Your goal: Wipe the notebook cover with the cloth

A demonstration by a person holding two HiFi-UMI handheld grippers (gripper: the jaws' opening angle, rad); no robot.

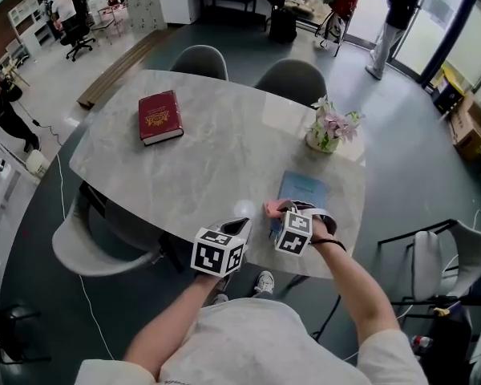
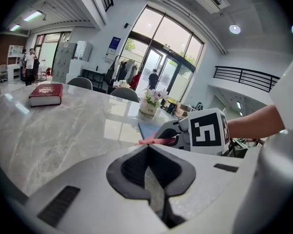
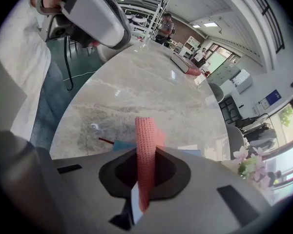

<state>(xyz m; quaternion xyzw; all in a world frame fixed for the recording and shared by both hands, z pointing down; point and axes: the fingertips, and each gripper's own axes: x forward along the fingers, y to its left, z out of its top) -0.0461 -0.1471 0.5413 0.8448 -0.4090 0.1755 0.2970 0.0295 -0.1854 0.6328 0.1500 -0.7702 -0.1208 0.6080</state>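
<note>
Could drag the blue notebook (image 1: 303, 189), at 4 o'clock on the table (image 1: 224, 159) beside its near edge, right off it: unpinned, with left gripper (image 2: 154, 179) pressed together, empty, at 6 o'clock. Could drop the pink cloth (image 3: 145, 145), pinched by a narrow fold in right gripper (image 3: 144, 179), seemingly over the notebook's near end. Counted: one notebook, one cloth, two grippers, one red book (image 1: 160, 117).
</note>
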